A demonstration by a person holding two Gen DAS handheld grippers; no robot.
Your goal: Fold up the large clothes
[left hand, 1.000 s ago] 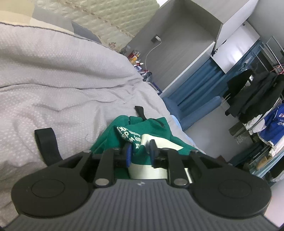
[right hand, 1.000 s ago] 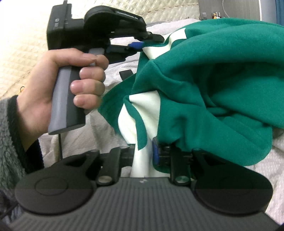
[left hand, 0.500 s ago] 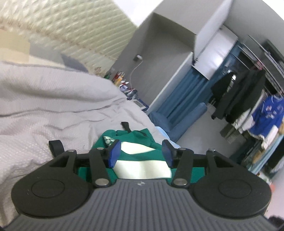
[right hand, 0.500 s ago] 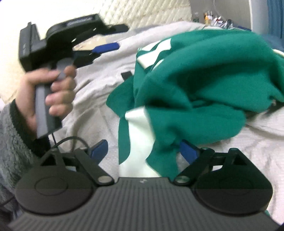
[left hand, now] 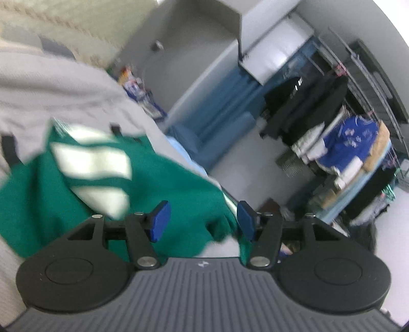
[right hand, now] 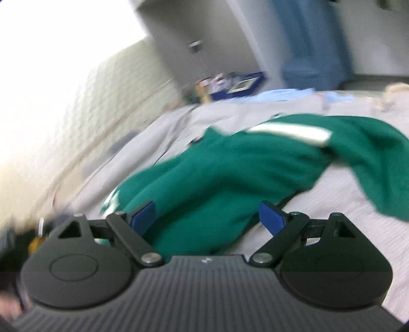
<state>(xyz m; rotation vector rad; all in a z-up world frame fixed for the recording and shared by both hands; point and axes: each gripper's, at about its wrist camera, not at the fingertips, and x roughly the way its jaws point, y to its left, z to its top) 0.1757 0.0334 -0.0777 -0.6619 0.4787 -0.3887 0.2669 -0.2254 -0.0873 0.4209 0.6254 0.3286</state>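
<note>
A green garment point(left hand: 166, 189) with white stripes lies bunched on the grey bedspread point(left hand: 51, 84). Both views are blurred by motion. My left gripper point(left hand: 203, 221) hovers over the garment's near edge. Its jaws are opening, and its blue pads point(left hand: 159, 221) stand apart from the cloth seen behind them. In the right wrist view the same garment point(right hand: 230, 173) stretches across the bed. My right gripper point(right hand: 208, 217) stands wide open above it. Neither pad presses on the fabric.
The grey bedspread point(right hand: 332, 212) spreads under the garment. A quilted headboard point(left hand: 76, 23) runs along the far side. Beyond the bed's edge are a blue curtain point(left hand: 225, 102), a grey cabinet point(left hand: 268, 48) and a rack of hanging clothes point(left hand: 319, 120).
Both grippers were shut on the green garment and have let go of it. Both have opened, lifted and pulled back, and the garment now lies flatter on the bed.
</note>
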